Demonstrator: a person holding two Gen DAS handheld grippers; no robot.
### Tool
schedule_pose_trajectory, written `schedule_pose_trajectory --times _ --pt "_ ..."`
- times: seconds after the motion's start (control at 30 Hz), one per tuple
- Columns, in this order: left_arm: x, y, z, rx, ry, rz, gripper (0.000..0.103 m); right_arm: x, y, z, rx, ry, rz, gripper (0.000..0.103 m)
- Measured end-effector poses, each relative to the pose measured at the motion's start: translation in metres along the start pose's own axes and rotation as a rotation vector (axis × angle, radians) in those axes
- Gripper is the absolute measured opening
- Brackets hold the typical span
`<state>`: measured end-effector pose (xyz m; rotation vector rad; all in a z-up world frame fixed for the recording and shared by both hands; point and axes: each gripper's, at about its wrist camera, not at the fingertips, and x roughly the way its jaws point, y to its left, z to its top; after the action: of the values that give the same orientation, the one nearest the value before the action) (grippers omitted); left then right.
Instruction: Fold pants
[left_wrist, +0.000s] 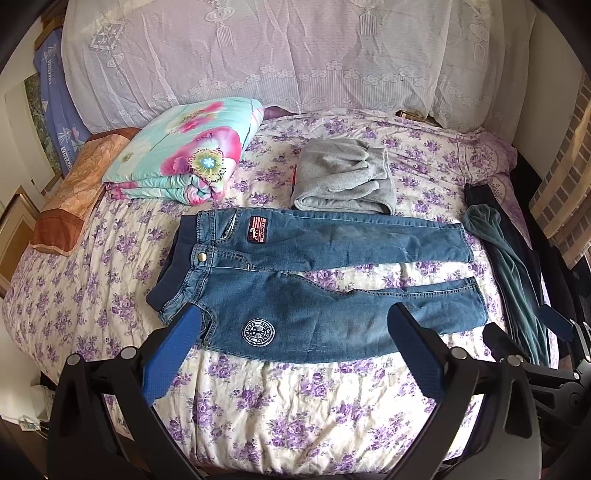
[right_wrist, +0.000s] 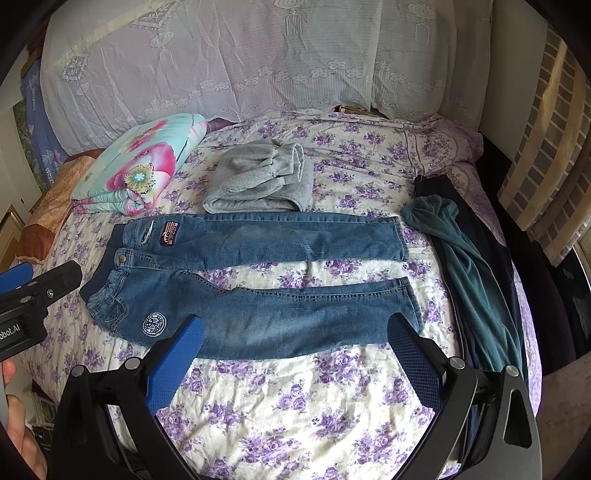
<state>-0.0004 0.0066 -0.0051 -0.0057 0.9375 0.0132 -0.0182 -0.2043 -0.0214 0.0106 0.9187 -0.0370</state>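
We see the jeans (left_wrist: 317, 280) lying flat on the bed (left_wrist: 295, 406), legs apart, nothing folded yet. Left gripper (left_wrist: 295, 332) and right gripper (right_wrist: 295, 339) hover near, jaws spread, empty.

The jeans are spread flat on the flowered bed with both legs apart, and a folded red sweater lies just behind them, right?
Not quite: the folded sweater behind the jeans is grey, not red, as the left wrist view shows. The rest holds: the jeans lie flat on the flowered bed, legs apart.
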Motion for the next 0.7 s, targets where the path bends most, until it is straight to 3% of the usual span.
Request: schedule_pose_trajectory --times 0.7 --pt "0.0015 -0.0012 0.0010 -0.001 0.003 -0.001 0.098 0.0009 0.0014 -0.0001 -0.002 0.002 -0.001 0.100"
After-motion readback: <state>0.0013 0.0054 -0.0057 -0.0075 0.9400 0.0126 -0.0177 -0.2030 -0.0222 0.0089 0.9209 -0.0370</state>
